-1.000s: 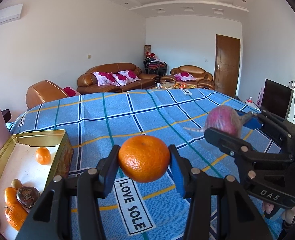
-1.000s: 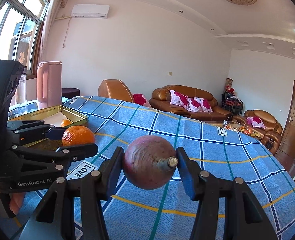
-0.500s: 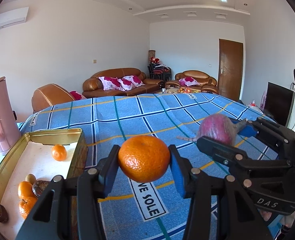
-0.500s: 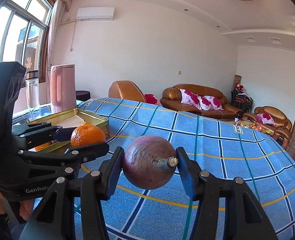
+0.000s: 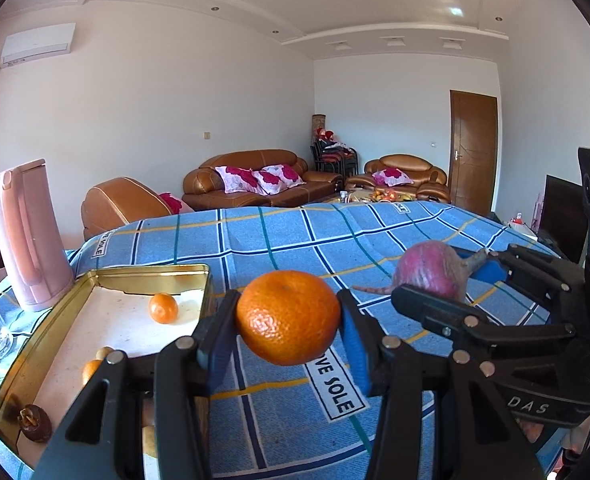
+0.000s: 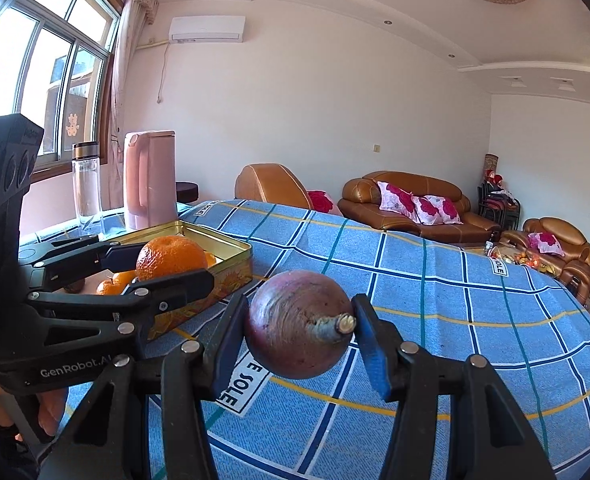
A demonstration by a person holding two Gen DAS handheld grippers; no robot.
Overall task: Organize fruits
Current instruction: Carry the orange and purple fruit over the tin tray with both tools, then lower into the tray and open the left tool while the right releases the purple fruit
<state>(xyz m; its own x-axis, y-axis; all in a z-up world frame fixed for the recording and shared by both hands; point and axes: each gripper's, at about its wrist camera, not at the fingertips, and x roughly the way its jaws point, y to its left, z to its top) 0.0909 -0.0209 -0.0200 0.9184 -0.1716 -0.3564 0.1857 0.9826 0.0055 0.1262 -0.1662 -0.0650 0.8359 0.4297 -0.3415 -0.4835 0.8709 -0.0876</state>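
The left gripper (image 5: 288, 320) clamps an orange (image 5: 289, 317) between its part-open jaws, above the blue checked tablecloth (image 5: 295, 240) beside the gold tin (image 5: 143, 272). The right gripper (image 6: 299, 326) likewise pinches a purple beet (image 6: 295, 324) over the cloth's near edge.

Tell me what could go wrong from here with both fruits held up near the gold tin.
The orange is pinched only at its sides by the left gripper above the cloth, short of the gold tin; a slip would send it rolling. The purple fruit in the right gripper is round too, with its stem beside one pad. The two grippers sit close together and could knock each other.
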